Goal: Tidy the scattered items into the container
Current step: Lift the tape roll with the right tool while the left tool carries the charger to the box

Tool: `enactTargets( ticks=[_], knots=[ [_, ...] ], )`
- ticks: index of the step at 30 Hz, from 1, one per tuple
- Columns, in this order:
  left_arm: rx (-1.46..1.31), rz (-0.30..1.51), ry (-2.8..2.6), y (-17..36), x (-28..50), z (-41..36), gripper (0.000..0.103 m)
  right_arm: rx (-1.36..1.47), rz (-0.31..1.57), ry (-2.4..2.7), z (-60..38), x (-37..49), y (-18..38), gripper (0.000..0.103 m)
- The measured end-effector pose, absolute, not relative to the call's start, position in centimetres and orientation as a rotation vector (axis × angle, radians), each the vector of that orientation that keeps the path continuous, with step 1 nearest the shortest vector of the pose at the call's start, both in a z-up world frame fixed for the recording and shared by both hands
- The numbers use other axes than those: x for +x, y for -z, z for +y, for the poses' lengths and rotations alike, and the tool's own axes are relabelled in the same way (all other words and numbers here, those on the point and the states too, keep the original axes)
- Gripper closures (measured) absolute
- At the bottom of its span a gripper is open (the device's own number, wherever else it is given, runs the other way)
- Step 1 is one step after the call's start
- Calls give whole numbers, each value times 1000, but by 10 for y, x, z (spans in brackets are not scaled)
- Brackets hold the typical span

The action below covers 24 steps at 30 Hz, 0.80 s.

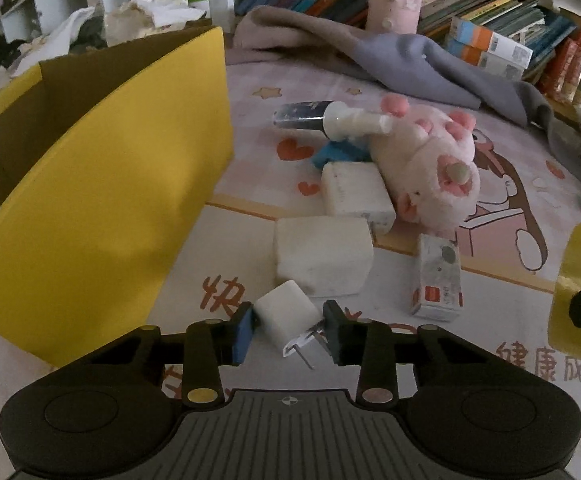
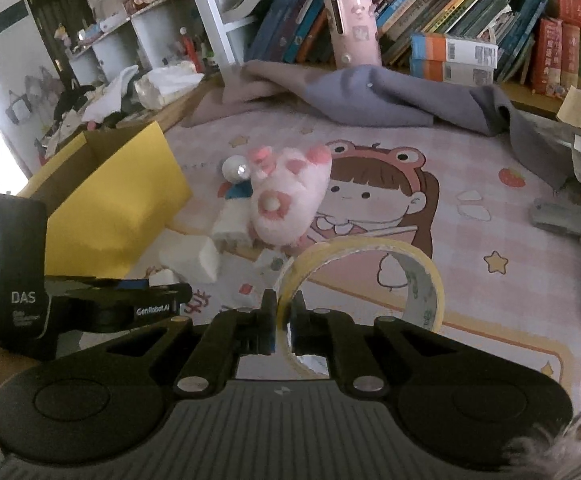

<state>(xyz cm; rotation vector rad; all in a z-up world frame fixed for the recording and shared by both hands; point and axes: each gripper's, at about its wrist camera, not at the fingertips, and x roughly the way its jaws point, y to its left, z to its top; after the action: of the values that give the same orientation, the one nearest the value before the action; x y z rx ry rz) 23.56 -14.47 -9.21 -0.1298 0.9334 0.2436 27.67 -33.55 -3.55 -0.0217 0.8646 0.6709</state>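
A cartoon-print play mat (image 1: 370,80) is seen from 2 wrist cameras, with a yellow cardboard box (image 1: 102,184) standing open at its left edge.

The left gripper (image 1: 289,330) is angled steeply down at the mat, and a small white plug adapter (image 1: 288,314) lies between its jaws. 1 pad is touching the adapter's left face; the other is at the metal prongs, so the jaws appear to be clamped on it. The adapter looks hard, light and smooth; a hold across its flat plastic faces would probably be safer than one on the thin prongs, which could slip or bend.

The right gripper (image 2: 283,322) is also tilted downward, and its jaws are closed together on the wall of a yellow tape roll (image 2: 362,280), pinched through the ring. The roll is judged stiff and light, so this rim hold should carry it.

Other scattered items are near the box: 2 white blocks (image 1: 322,260), a small printed carton (image 1: 438,280), a soft pink plush toy (image 1: 430,168) and a spray bottle (image 1: 330,118). The plush would likely squash when pinched. The box is just beside the left gripper.
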Motion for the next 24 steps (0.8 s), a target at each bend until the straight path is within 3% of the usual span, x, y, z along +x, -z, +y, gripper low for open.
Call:
enactTargets(
  ticks=[24],
  knots=[
    [-19, 704, 85, 3, 146, -142, 68, -44, 794, -624, -315, 219, 1, 97]
  ],
)
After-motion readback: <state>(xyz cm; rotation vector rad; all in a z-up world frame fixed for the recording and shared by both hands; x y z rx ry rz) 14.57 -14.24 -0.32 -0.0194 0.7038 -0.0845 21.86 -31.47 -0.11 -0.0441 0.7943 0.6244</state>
